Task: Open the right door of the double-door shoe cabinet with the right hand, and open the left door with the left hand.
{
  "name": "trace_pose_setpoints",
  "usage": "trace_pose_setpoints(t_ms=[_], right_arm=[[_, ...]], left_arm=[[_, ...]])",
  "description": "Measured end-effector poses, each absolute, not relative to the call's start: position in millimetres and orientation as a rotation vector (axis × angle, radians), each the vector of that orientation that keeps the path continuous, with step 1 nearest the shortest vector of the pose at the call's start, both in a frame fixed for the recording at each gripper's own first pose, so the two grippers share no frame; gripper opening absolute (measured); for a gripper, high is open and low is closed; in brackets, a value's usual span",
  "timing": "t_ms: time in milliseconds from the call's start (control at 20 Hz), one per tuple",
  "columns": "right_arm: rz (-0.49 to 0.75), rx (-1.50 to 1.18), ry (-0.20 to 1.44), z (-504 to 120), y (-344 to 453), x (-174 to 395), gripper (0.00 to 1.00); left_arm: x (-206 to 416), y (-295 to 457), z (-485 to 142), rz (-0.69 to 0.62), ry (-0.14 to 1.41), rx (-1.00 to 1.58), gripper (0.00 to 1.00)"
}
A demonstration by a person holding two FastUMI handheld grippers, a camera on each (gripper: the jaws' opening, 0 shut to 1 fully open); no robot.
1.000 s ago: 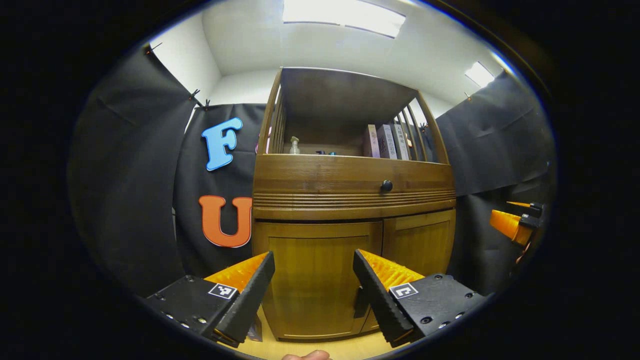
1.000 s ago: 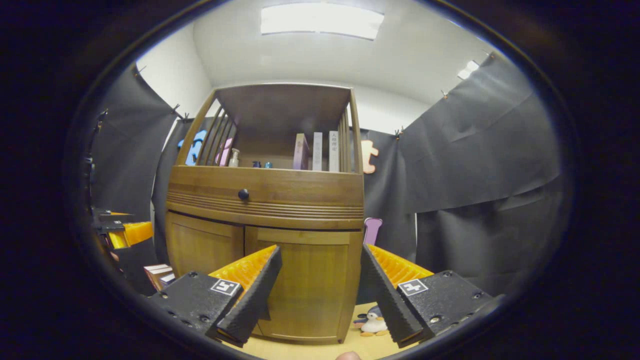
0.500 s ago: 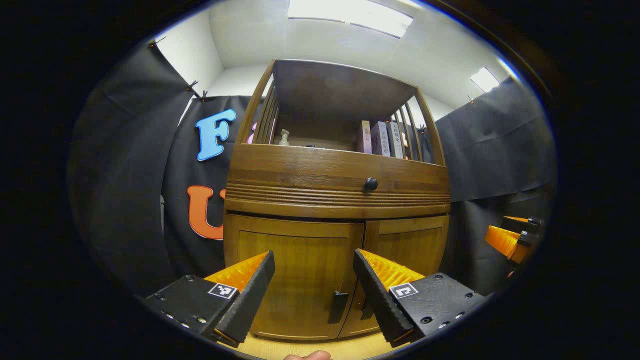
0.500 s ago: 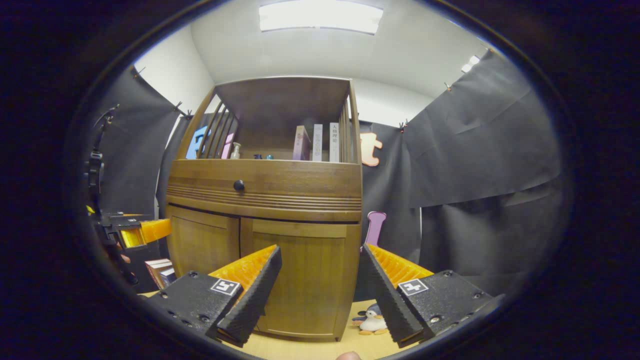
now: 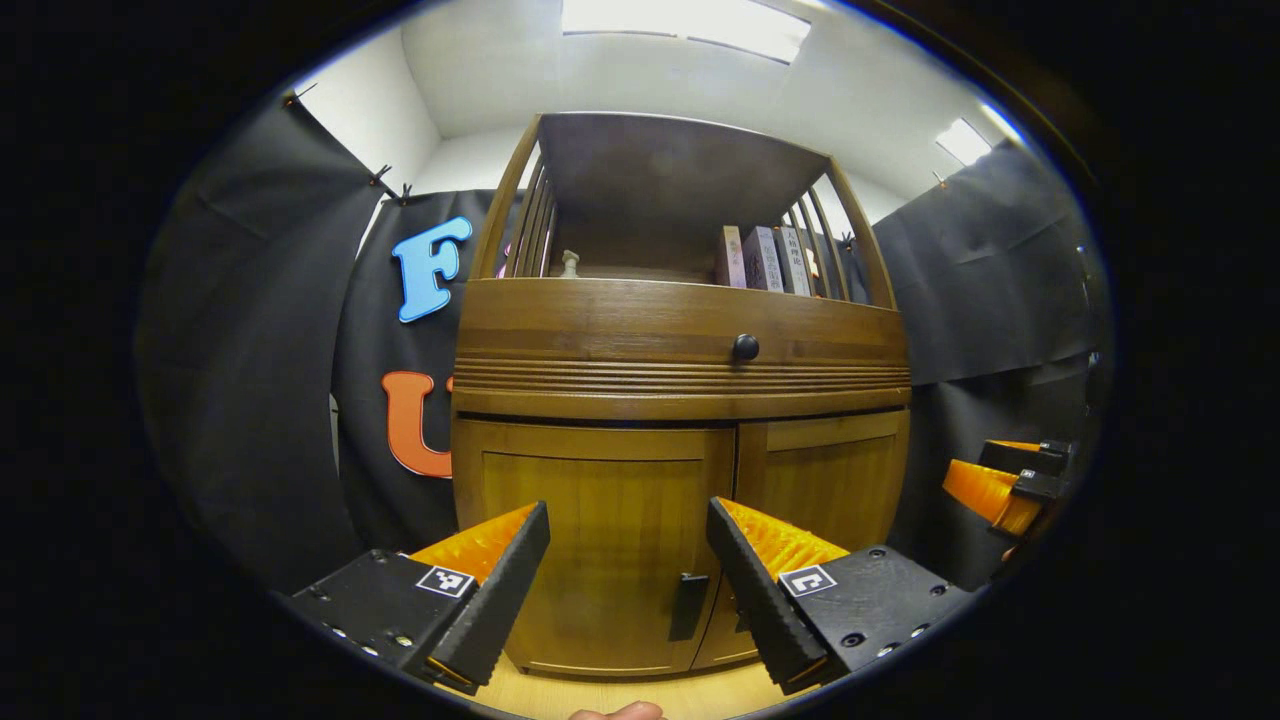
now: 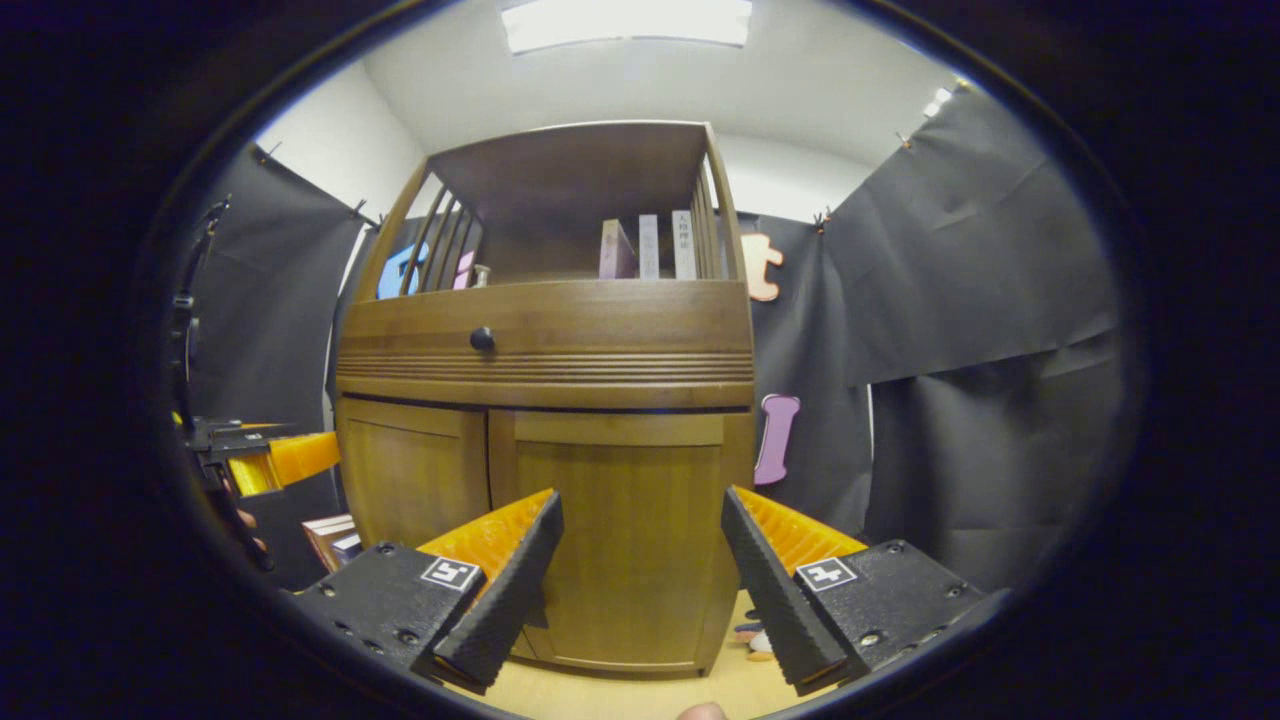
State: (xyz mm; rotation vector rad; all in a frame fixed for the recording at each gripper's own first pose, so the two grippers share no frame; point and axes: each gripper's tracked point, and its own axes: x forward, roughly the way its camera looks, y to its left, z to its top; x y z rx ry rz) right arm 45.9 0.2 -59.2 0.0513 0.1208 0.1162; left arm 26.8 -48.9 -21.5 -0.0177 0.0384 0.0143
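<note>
A wooden shoe cabinet (image 5: 680,330) (image 6: 545,340) stands ahead with both lower doors shut. In the left gripper view the left door (image 5: 590,560) has a dark handle (image 5: 688,606) near the middle seam, and the right door (image 5: 830,480) lies beyond it. My left gripper (image 5: 628,575) is open, a short way in front of the left door. In the right gripper view my right gripper (image 6: 642,580) is open in front of the right door (image 6: 620,540), whose handle is hidden behind the left finger. The right gripper (image 5: 1000,480) also shows far right in the left gripper view; the left gripper (image 6: 265,460) shows far left in the right gripper view.
A drawer with a black knob (image 5: 745,347) (image 6: 482,338) sits above the doors. The open shelf on top holds books (image 5: 765,260) (image 6: 645,247) and a small bottle (image 5: 570,263). A small toy (image 6: 755,638) lies on the floor right of the cabinet; stacked books (image 6: 330,535) lie to its left.
Both grippers have come closer to the cabinet and lower, so the doors look larger. The left door's handle has come out from behind the right finger of the left gripper. Both stay open.
</note>
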Motion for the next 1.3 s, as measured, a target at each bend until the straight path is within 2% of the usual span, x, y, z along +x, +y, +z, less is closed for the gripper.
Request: trace_pose_setpoints(t_ms=[250, 300, 350, 400, 450, 500, 550, 700, 750, 800, 850, 900, 1050, 1300], right_arm=[[0.166, 0.054, 0.166, -87.3, 27.8, 64.1, 1.0], [0.18, 0.051, 0.179, -94.1, 34.3, 68.3, 1.0], [0.195, 0.05, 0.198, -103.4, 42.6, 71.1, 1.0], [0.213, 0.051, 0.22, -112.2, 52.4, 72.2, 1.0], [0.231, 0.05, 0.24, -120.2, 62.1, 74.1, 1.0], [0.241, 0.05, 0.262, -130.6, 67.9, 76.8, 1.0], [0.255, 0.05, 0.287, -141.9, 75.2, 78.0, 0.99], [0.277, 0.075, 0.372, -176.2, 91.9, 74.2, 0.96], [0.277, 0.075, 0.394, -185.0, 95.1, 76.6, 0.96], [0.282, 0.071, 0.409, -194.5, 101.9, 80.1, 0.94], [0.291, 0.067, 0.422, -203.9, 109.0, 84.3, 0.94], [0.298, 0.068, 0.443, -216.0, 113.3, 85.9, 0.93], [0.287, 0.053, 0.485, -242.0, 118.0, 91.2, 0.89], [0.269, 0.042, 0.53, -269.7, 132.0, 108.4, 0.73]], left_arm=[[25.2, -32.3, -25.4, 0.039, 0.038, -0.012, 0.95], [23.6, -26.5, -25.5, 0.052, 0.039, -0.008, 1.0], [20.6, -20.4, -25.6, 0.065, 0.039, -0.007, 1.0], [18.0, -14.8, -25.5, 0.076, 0.036, -0.011, 0.95], [15.1, -9.2, -25.2, 0.087, 0.032, -0.015, 1.0], [12.5, -3.5, -26.5, 0.099, 0.034, -0.019, 0.95], [9.5, 1.4, -29.8, 0.111, 0.039, -0.02, 1.0], [3.2, 17.7, -36.7, 0.142, 0.05, -0.004, 1.0], [3.1, 21.4, -40.4, 0.148, 0.056, 0.003, 0.95], [4.0, 24.2, -44.5, 0.152, 0.069, 0.007, 1.0], [1.6, 26.5, -49.0, 0.156, 0.08, 0.009, 1.0], [0.1, 27.1, -51.1, 0.156, 0.087, 0.013, 0.95], [-5.4, 28.3, -50.7, 0.152, 0.082, 0.029, 0.95], [-8.7, 32.7, -55.3, 0.148, 0.09, 0.032, 0.95]])
